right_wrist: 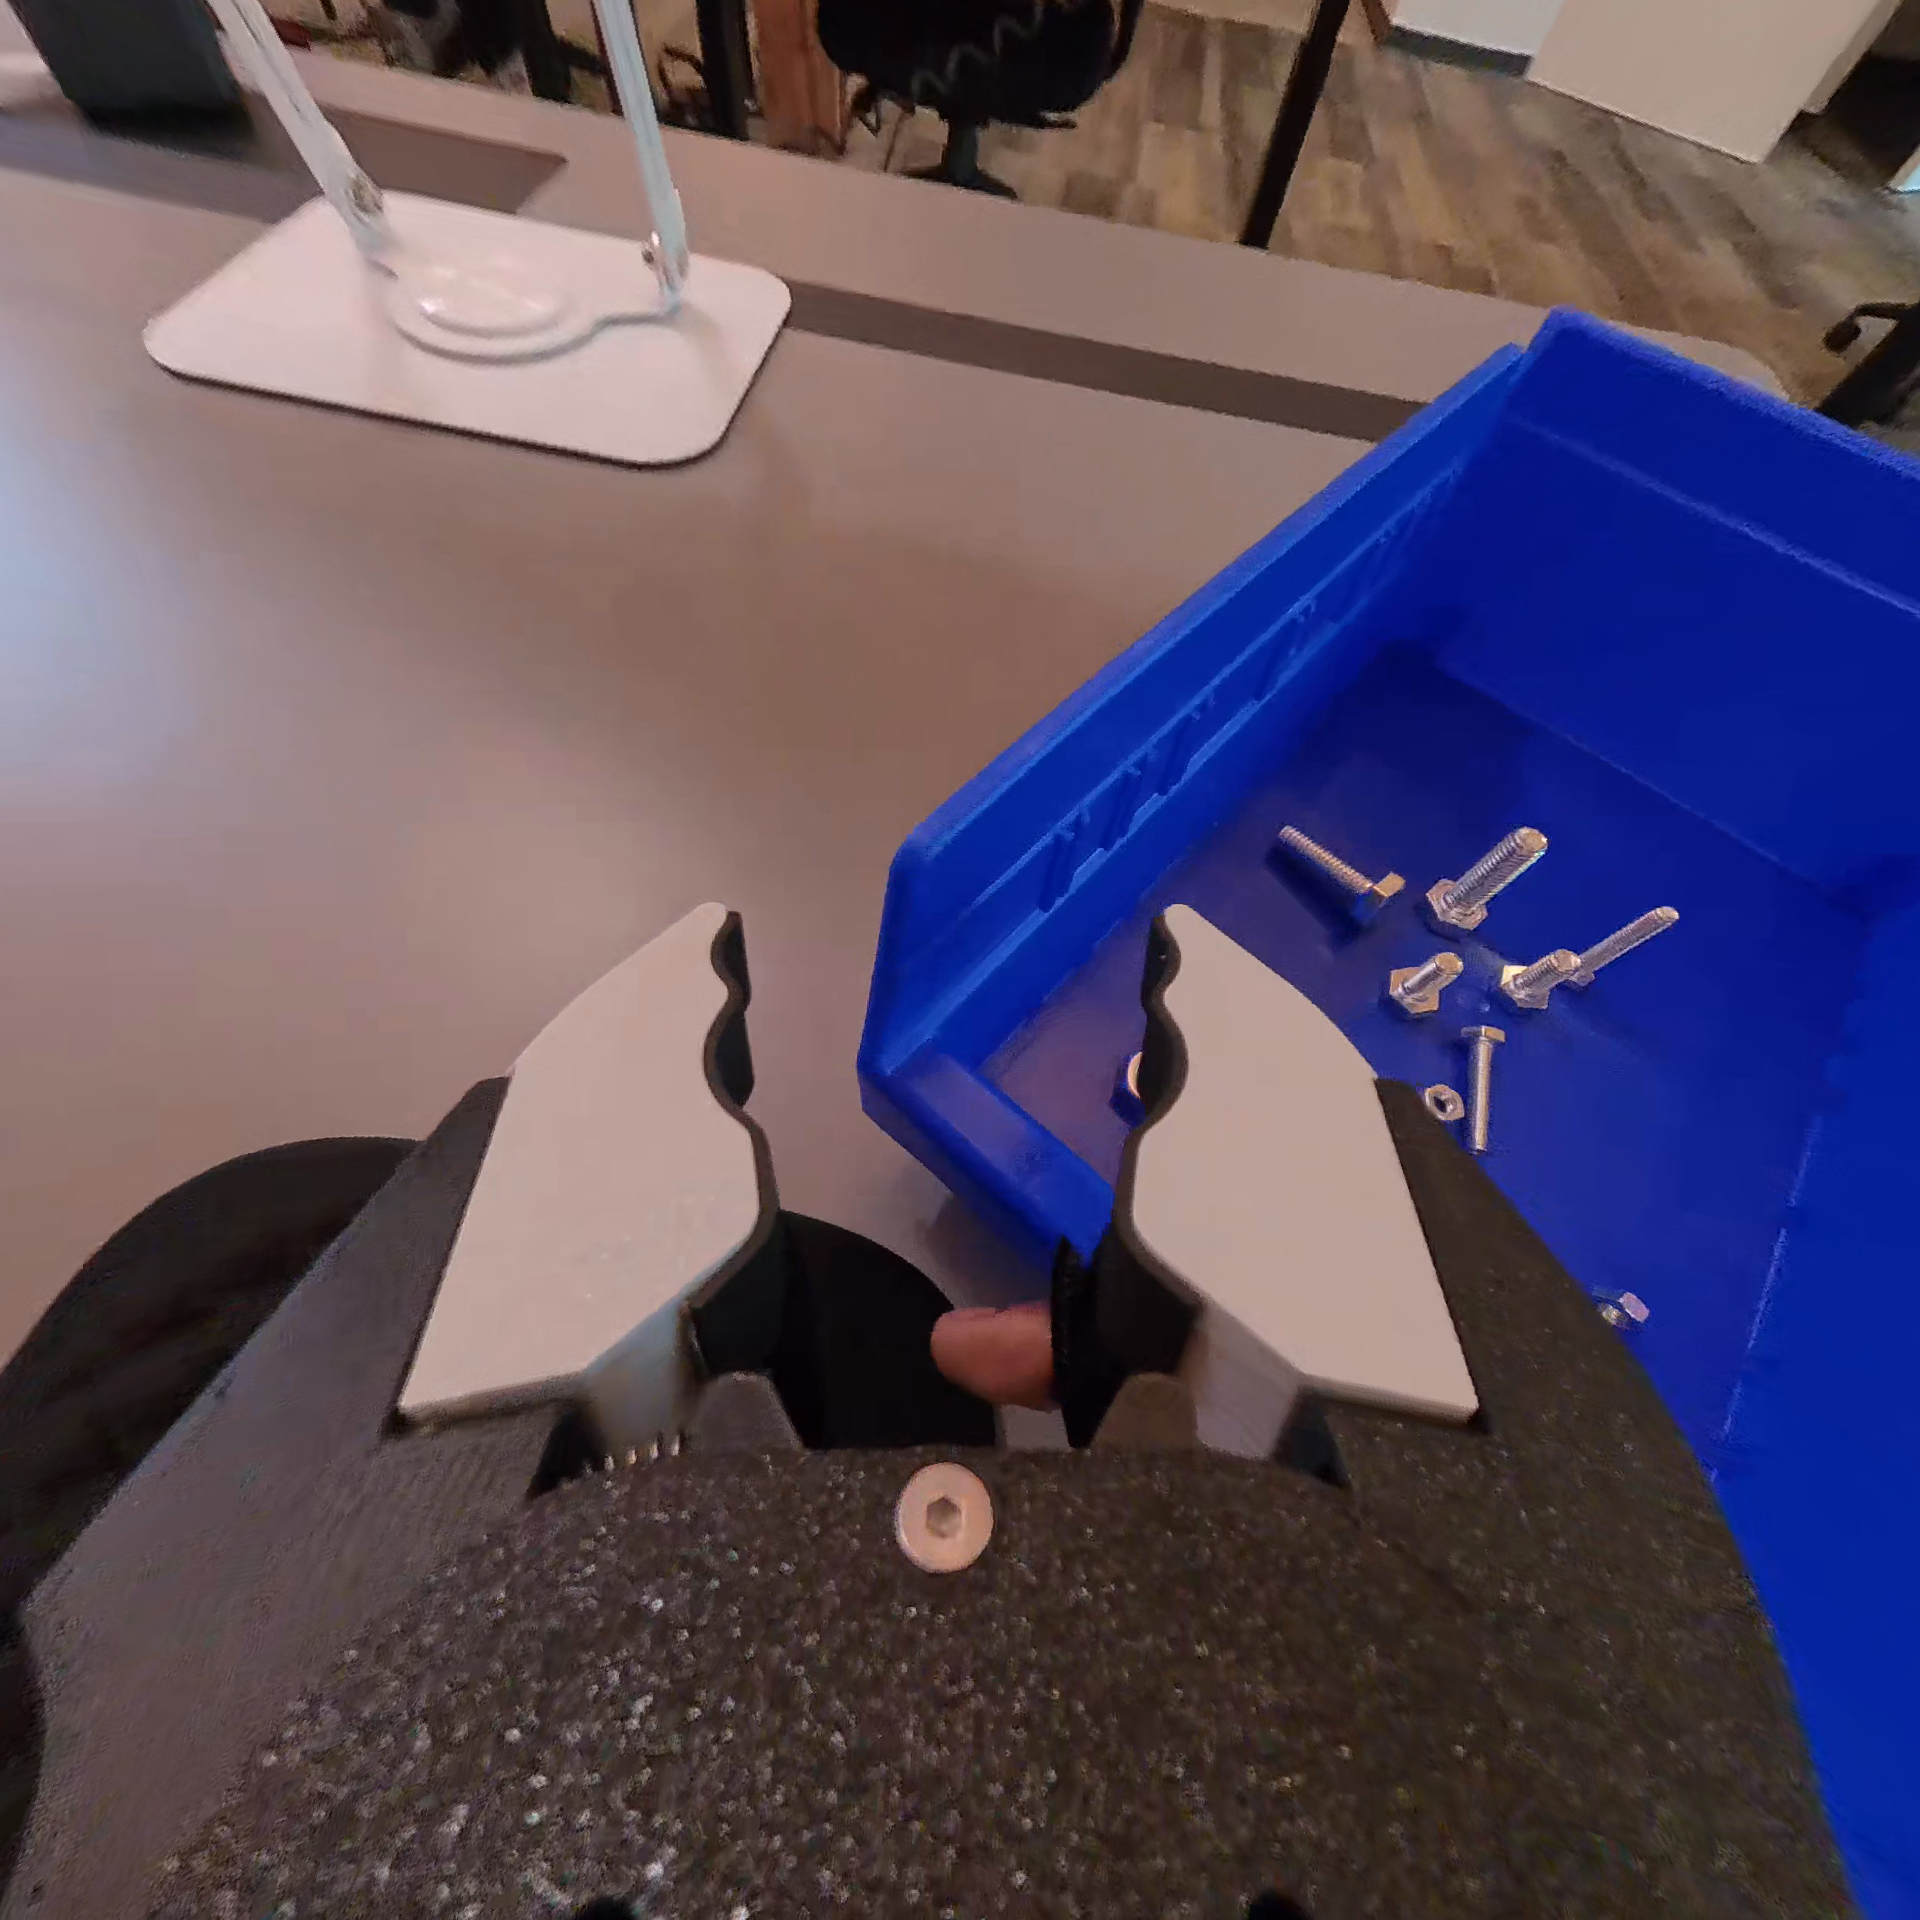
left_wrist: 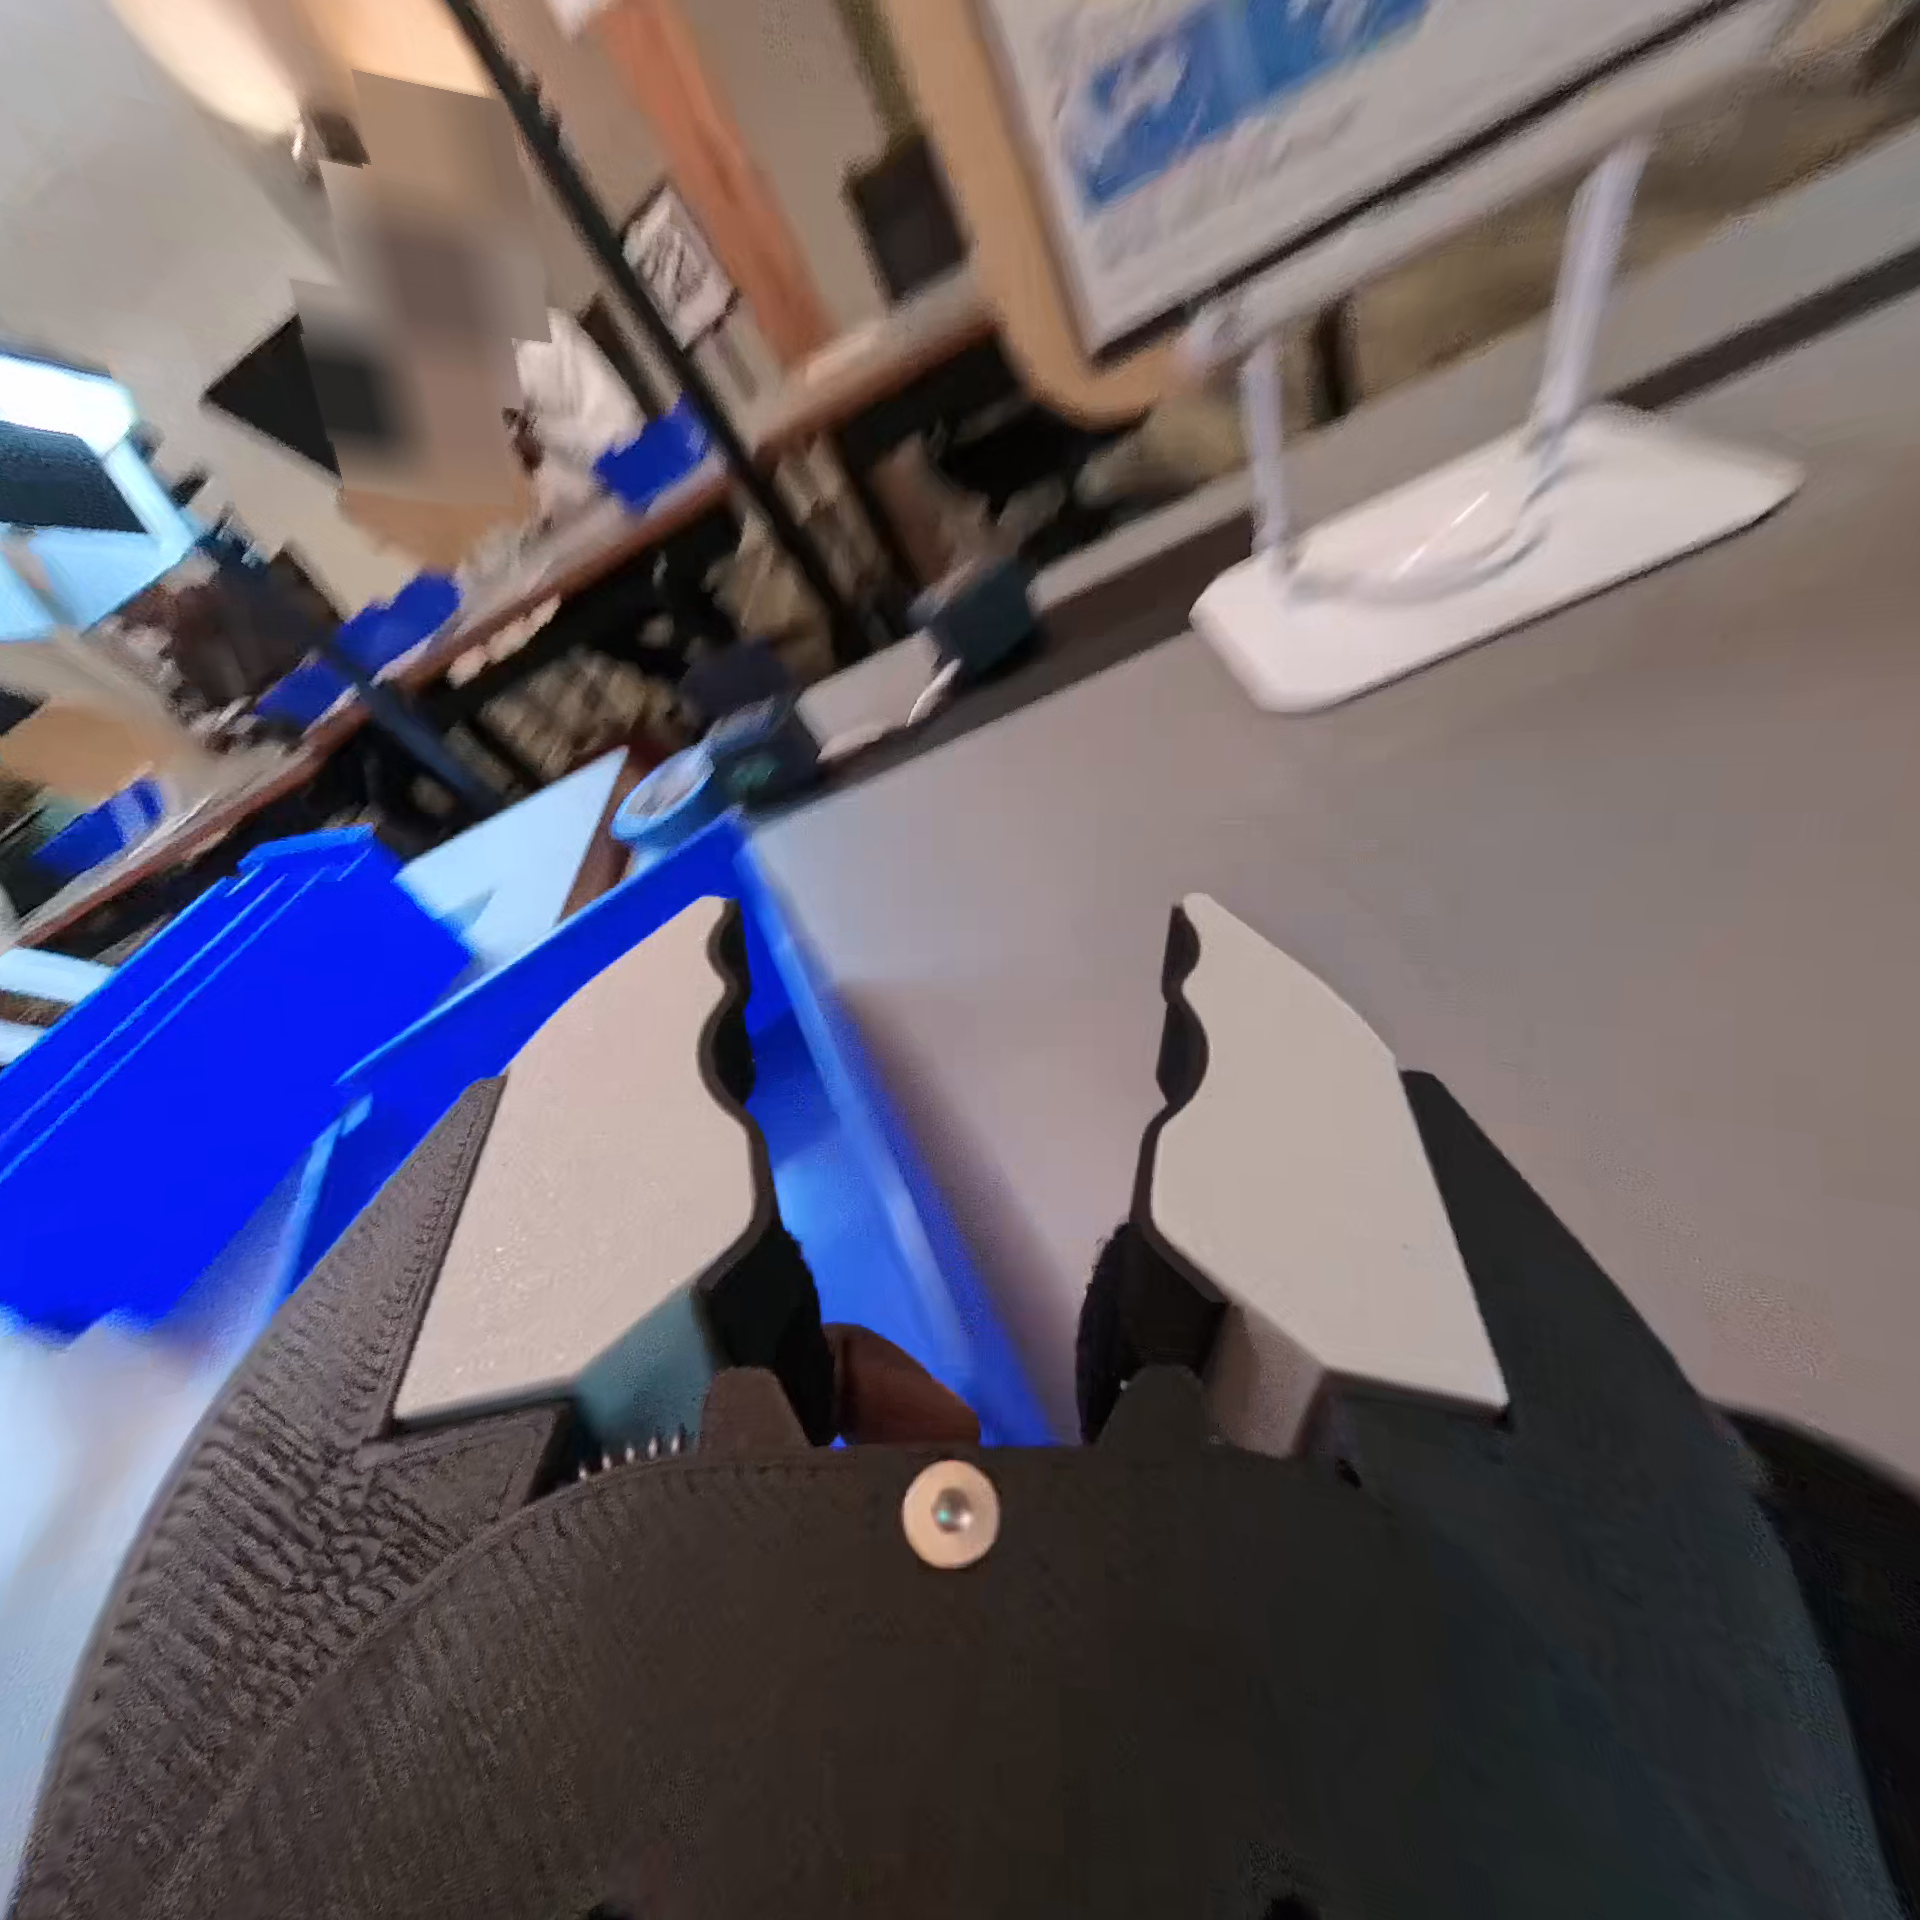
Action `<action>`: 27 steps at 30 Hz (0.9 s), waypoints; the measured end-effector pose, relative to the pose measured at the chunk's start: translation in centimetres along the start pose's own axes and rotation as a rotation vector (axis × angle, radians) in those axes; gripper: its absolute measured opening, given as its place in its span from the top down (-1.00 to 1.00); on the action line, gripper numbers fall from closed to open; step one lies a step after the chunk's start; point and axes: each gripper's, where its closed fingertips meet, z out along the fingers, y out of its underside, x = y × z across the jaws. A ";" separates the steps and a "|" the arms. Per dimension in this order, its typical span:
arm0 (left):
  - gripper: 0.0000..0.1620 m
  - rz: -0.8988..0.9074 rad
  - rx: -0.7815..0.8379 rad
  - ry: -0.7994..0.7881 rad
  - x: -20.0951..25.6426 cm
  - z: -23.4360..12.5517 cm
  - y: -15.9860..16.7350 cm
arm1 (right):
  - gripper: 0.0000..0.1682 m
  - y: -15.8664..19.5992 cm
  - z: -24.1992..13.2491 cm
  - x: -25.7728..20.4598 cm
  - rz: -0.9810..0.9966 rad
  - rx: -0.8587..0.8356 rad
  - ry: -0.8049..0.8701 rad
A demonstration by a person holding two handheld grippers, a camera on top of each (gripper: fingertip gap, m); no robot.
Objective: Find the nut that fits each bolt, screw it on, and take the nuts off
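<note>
Both grippers stand with their jaws spread and nothing between them: the right gripper (right_wrist: pixel 943 940) hovers over the grey table (right_wrist: pixel 436 727) at the near corner of a blue plastic bin (right_wrist: pixel 1195 717), and the left gripper (left_wrist: pixel 956 920) hangs low beside a blue bin wall (left_wrist: pixel 831 1049), its view smeared by motion blur. Inside the bin, in the right wrist view, lie several silver hex bolts: one (right_wrist: pixel 1335 871) toward the back left, a thicker one (right_wrist: pixel 1484 878) beside it, a long thin one (right_wrist: pixel 1626 943), two short ones (right_wrist: pixel 1423 982) (right_wrist: pixel 1536 977) in the middle, and a slim one (right_wrist: pixel 1481 1101) nearer the gripper. A small hex nut (right_wrist: pixel 1442 1099) lies just beside that slim bolt, another nut (right_wrist: pixel 1619 1309) sits near the right finger's base, and a further piece (right_wrist: pixel 1130 1081) is half hidden behind the right finger, too covered to identify. None of the bolts in view carries a nut, and all hardware rests loose on the bin floor. Judging by this, either the matching has not begun or all nuts are already off; the pictures alone cannot settle which. A white stand base (right_wrist: pixel 468 332) sits well apart at the back of the table.
</note>
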 end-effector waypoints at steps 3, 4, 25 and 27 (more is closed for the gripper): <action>0.04 0.033 -0.163 -0.079 -3.1 -0.1 3.5 | 0.30 0.4 0.7 -0.3 -0.031 -0.023 0.030; 0.06 0.030 -0.232 -0.078 -3.7 0.1 5.0 | 0.34 0.6 0.9 -0.3 -0.041 -0.034 0.043; 0.96 -0.115 -0.117 0.343 6.9 3.5 5.2 | 0.81 0.2 0.2 -2.8 -0.370 0.056 0.068; 0.96 -0.100 -0.084 0.367 8.7 3.5 4.1 | 0.84 -0.7 -0.4 -4.0 -0.418 0.110 0.052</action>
